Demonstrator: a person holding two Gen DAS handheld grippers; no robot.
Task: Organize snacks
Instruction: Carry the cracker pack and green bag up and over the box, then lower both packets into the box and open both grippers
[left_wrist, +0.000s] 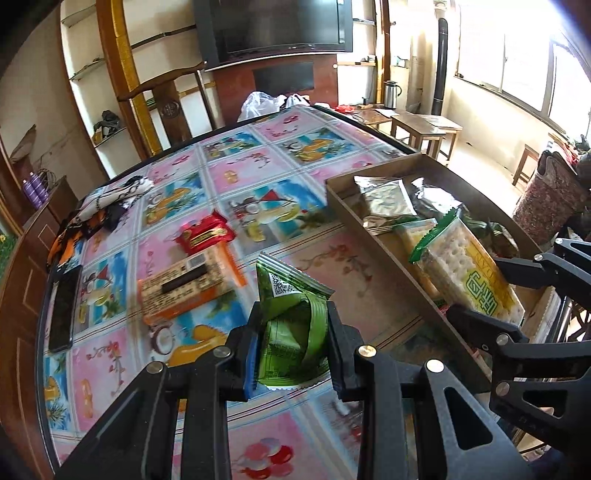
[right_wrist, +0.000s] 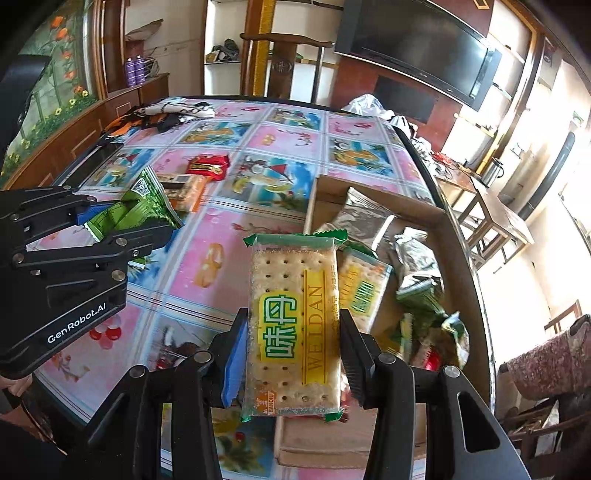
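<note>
Cracker pack (right_wrist: 293, 325) is clamped between right gripper (right_wrist: 293, 350) jaws, over cardboard box (right_wrist: 384, 205) near edge. Green packet (left_wrist: 291, 328) is clamped in left gripper (left_wrist: 291, 350). Release advised once fully inside box; 2 snacks remain ahead of left jaws.

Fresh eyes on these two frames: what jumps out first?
Both tools are loaded: the right tool grips a cracker pack above the cardboard box of snacks, and the left tool grips a green wrapper. Next comes the bright cartoon tablecloth, with a red packet and an orange packet lying loose on it.
</note>
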